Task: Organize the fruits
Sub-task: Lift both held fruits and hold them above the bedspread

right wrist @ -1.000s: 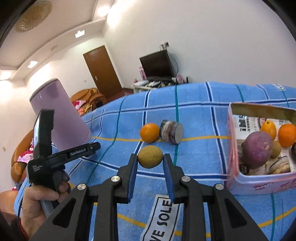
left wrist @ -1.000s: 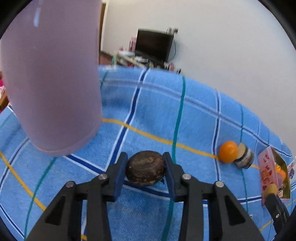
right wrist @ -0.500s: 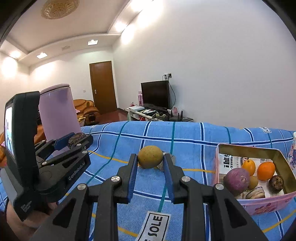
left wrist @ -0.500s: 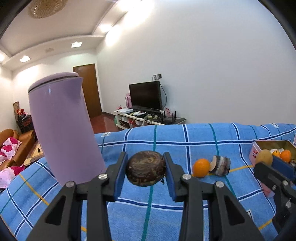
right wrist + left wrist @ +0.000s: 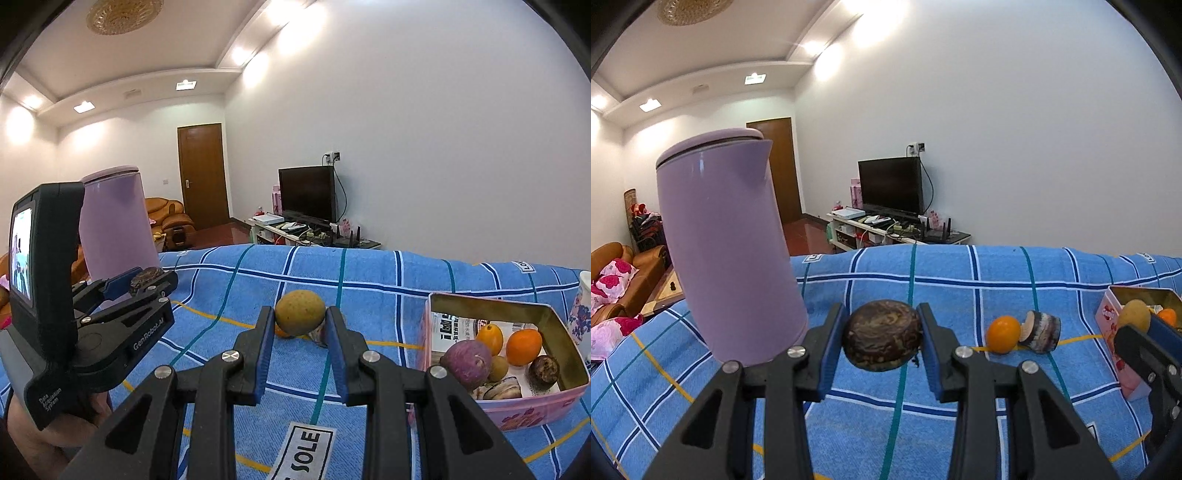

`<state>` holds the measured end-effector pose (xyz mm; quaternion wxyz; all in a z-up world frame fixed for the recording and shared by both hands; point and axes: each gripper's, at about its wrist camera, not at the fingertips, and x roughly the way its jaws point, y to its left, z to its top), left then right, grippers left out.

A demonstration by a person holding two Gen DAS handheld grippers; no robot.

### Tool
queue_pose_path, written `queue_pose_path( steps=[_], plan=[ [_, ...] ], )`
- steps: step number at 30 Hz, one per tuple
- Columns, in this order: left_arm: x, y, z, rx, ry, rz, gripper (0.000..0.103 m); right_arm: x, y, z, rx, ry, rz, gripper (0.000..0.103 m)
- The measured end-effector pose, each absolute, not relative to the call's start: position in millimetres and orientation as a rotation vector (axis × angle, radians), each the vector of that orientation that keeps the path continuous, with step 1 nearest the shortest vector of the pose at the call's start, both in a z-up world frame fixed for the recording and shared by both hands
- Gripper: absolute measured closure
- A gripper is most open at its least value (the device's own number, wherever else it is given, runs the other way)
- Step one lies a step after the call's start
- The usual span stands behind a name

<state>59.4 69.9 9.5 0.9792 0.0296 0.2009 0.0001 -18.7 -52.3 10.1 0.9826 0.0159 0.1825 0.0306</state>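
Blue checked cloth (image 5: 960,280) covers the table; both grippers now ride well above it, where a second ago they sat low over the weave. The left gripper (image 5: 882,341) has its jaws pinching a dark brown mottled round fruit (image 5: 882,339); the right gripper (image 5: 300,326) has its jaws pinching a yellow-green round fruit (image 5: 300,312). Both fruits have been lifted clear, so the carry toward the box looks under way.

The pink open tin box (image 5: 517,410) sits at 4 o'clock of the right view, already holding a purple round fruit (image 5: 466,360), oranges and smaller pieces. Free floor inside looks scarce.

Left behind on the cloth, at 3 o'clock of the left view: a small orange fruit (image 5: 1004,333) touching a striped dark cut chunk (image 5: 1039,330).

A tall lilac lidded kettle (image 5: 727,243) stands at 9 o'clock, near the left gripper; a swing rightward should miss it. The two grippers converge on one box, so crowding is likely.
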Motion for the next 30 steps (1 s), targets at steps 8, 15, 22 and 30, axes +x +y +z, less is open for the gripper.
queue_pose_path(
  steps=[8,15,22,30],
  plan=[
    [59,73,9,0.053,0.408,0.004,0.062,-23,-50,11,0.018,0.358,0.062,0.073],
    [58,74,9,0.054,0.407,0.004,0.062,-28,-51,11,0.021,0.356,0.056,0.073],
    [55,74,8,0.056,0.403,0.006,0.062,-31,-52,11,0.021,0.357,0.046,0.073],
    [48,72,7,0.055,0.398,0.002,0.062,-36,-57,11,0.03,0.359,0.036,0.073]
  ],
)
